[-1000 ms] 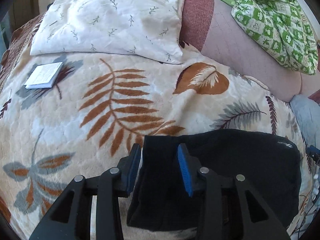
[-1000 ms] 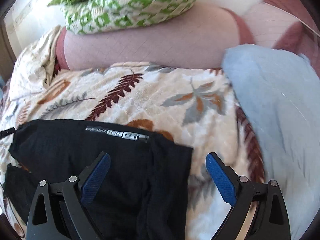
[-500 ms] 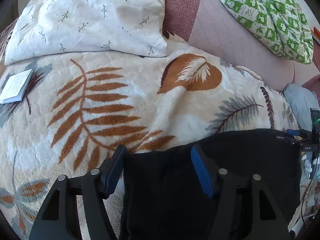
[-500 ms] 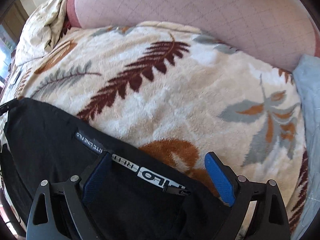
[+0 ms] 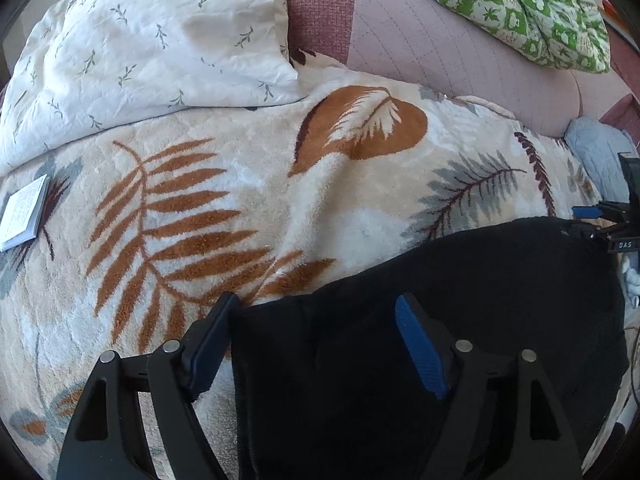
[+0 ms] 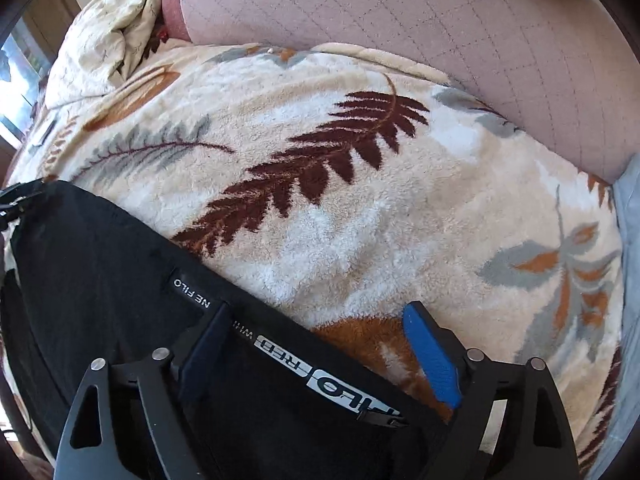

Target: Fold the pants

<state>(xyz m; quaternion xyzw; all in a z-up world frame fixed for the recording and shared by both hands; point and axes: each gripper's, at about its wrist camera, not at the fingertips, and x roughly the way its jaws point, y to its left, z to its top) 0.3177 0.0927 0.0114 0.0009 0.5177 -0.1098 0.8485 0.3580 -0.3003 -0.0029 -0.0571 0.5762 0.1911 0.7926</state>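
The pants are plain black with a white-lettered waistband strip. The blanket is cream with rust, maroon and grey leaves. The pillow is white with grey sprigs; another cloth is green-and-white checked; the sofa back is dusty pink.

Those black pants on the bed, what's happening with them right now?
A person is folding the black pants on a leaf-print blanket, with a handheld claw in each hand. The left claw straddles one corner of the pants, its jaws opening. The right claw sits over the lettered waistband, jaws closing around its edge but not yet pinching it.
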